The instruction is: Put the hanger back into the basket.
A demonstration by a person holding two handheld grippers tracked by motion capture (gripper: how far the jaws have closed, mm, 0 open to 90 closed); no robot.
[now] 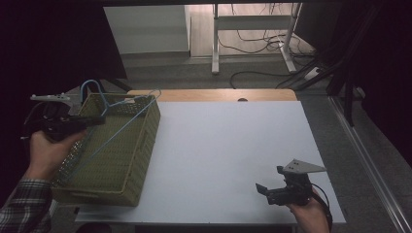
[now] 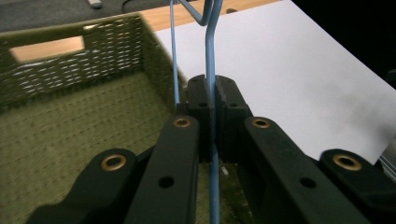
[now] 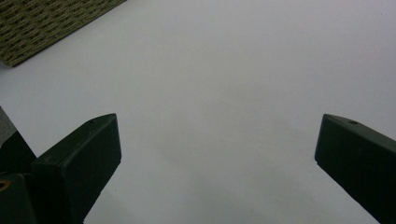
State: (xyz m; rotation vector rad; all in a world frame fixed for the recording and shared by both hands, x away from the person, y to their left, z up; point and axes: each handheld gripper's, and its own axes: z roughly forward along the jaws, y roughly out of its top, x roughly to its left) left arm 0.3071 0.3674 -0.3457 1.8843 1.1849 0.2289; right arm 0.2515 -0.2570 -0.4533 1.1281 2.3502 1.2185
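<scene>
At the left of the high view, the left gripper (image 1: 99, 120) was clamped tight on the wire of a blue hanger (image 1: 119, 116), which lay aslant across the open top of the green basket (image 1: 141, 160), hook toward the upper left. The right gripper (image 1: 262, 190) rested at the lower right with jaws spread wide and empty. Risk noted: the thin wire could swivel in the pads and snag the basket's rim, tipping or dragging it along the white table (image 1: 233, 145).

White table (image 1: 228, 145); green woven basket (image 1: 116, 165) at its left edge, partly overhanging.
</scene>
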